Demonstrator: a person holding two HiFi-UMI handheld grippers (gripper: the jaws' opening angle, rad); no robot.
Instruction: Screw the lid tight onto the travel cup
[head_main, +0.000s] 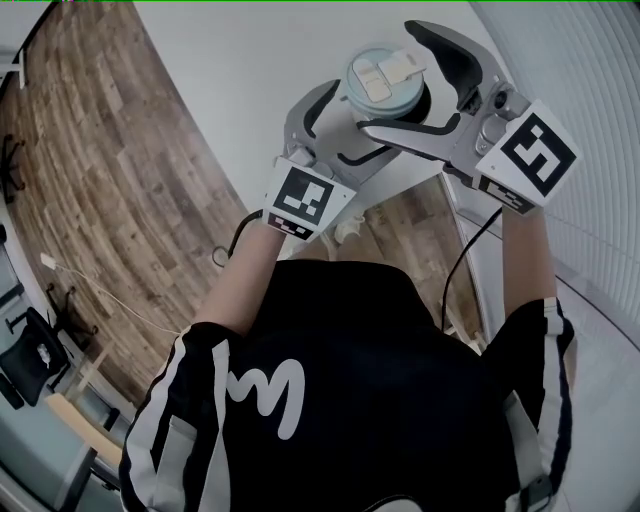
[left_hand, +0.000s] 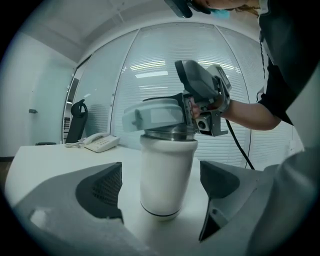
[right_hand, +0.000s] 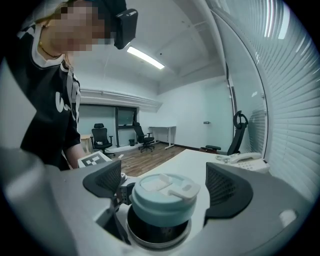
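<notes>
**Lid resting askew on the cup, both claws wide open**

The white travel cup (left_hand: 167, 175) stands upright on the pale table (left_hand: 60, 160). The pale blue-green lid (right_hand: 165, 197) sits on top of the cup but tilted – in the right gripper view the cup's steel rim and dark inside show beneath the lid's near edge, so it is not screwed down. Whether the lid's far edge touches the rim is hard to tell, since the lid is blurred in the left gripper view.

The left gripper (left_hand: 161, 192) is level with the cup's lower body, its jaws spread wide with one on each side of the cup and bare table showing in both gaps – it grips nothing. The right gripper (right_hand: 167, 185) is up at the cup's top, its jaws just as wide on either side of the lid, clear of it and pressing on nothing.

A desk telephone (left_hand: 100, 142) lies on the table well beyond the cup.
</notes>
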